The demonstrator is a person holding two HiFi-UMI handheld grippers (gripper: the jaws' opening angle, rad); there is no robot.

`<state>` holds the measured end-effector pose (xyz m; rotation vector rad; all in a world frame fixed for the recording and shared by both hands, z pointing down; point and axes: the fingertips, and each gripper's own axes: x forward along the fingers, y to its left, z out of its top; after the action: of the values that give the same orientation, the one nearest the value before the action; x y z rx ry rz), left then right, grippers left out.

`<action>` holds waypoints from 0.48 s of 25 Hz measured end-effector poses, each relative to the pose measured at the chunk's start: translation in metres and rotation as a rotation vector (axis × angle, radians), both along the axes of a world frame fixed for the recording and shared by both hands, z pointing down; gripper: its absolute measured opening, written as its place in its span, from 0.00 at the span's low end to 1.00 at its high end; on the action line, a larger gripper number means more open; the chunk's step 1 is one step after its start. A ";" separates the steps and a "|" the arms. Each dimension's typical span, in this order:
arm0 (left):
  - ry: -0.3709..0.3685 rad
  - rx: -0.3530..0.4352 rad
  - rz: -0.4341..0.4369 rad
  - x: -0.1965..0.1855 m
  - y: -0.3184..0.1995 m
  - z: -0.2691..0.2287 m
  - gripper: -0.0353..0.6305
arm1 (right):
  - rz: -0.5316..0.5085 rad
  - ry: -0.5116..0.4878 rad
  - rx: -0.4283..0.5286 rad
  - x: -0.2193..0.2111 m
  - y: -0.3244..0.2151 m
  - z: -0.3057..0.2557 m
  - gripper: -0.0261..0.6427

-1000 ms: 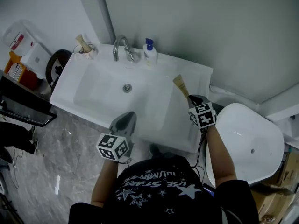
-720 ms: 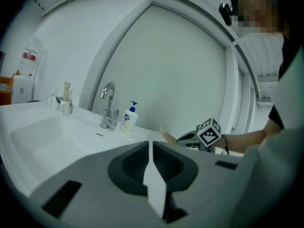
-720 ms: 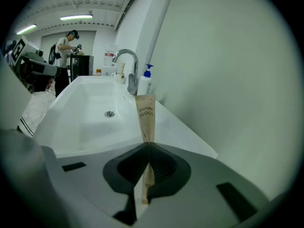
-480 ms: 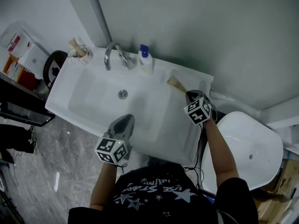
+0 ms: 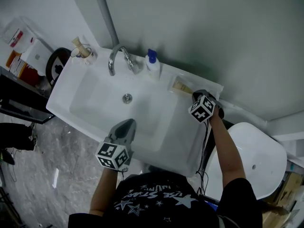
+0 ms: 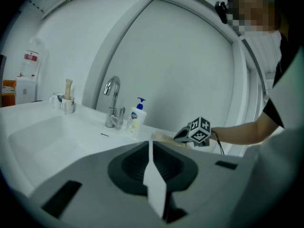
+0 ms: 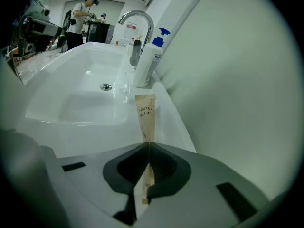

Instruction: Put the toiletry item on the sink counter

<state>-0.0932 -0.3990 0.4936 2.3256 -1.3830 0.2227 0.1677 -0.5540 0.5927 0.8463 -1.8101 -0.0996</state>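
Two tongs, both together; your right gripper [image 5: 194, 93] pinches the toothbrush packet [image 5: 181, 86] right of centre; your left gripper [image 5: 126, 123] holds nothing.

The right gripper [image 5: 195, 94] holds a tan packet [image 5: 181, 87] over the back ledge of the white sink counter [image 5: 187, 127], near the pump bottle [image 5: 153, 66]; the left gripper [image 5: 125, 124] hangs over the basin's front edge.
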 end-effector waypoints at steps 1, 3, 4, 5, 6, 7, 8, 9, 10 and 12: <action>-0.001 -0.006 -0.005 -0.002 -0.001 0.002 0.11 | -0.006 0.010 -0.008 0.000 -0.003 0.002 0.07; 0.000 -0.015 -0.012 -0.004 -0.002 0.005 0.11 | -0.013 0.019 -0.032 0.000 -0.008 0.008 0.06; 0.002 -0.019 -0.012 -0.004 -0.003 0.006 0.11 | -0.015 0.021 -0.042 -0.001 -0.009 0.011 0.07; 0.003 -0.021 -0.012 -0.003 -0.003 0.007 0.10 | -0.017 0.025 -0.049 0.000 -0.011 0.014 0.07; 0.004 -0.022 -0.012 -0.003 -0.004 0.009 0.11 | -0.018 0.030 -0.053 0.000 -0.013 0.017 0.07; 0.004 -0.024 -0.011 -0.002 -0.004 0.010 0.11 | -0.018 0.037 -0.055 0.001 -0.014 0.020 0.07; 0.004 -0.025 -0.012 -0.002 -0.004 0.010 0.11 | -0.019 0.043 -0.059 0.002 -0.015 0.022 0.07; 0.004 -0.027 -0.013 -0.002 -0.004 0.011 0.11 | -0.018 0.046 -0.065 0.002 -0.016 0.024 0.07; 0.005 -0.028 -0.014 -0.002 -0.004 0.012 0.11 | -0.018 0.047 -0.068 0.003 -0.016 0.025 0.07; 0.006 -0.033 -0.015 -0.004 -0.003 0.013 0.11 | -0.022 0.047 -0.067 0.002 -0.017 0.026 0.07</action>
<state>-0.0968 -0.4020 0.5071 2.2867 -1.3839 0.2321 0.1699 -0.5714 0.6185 0.7701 -1.7690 -0.0720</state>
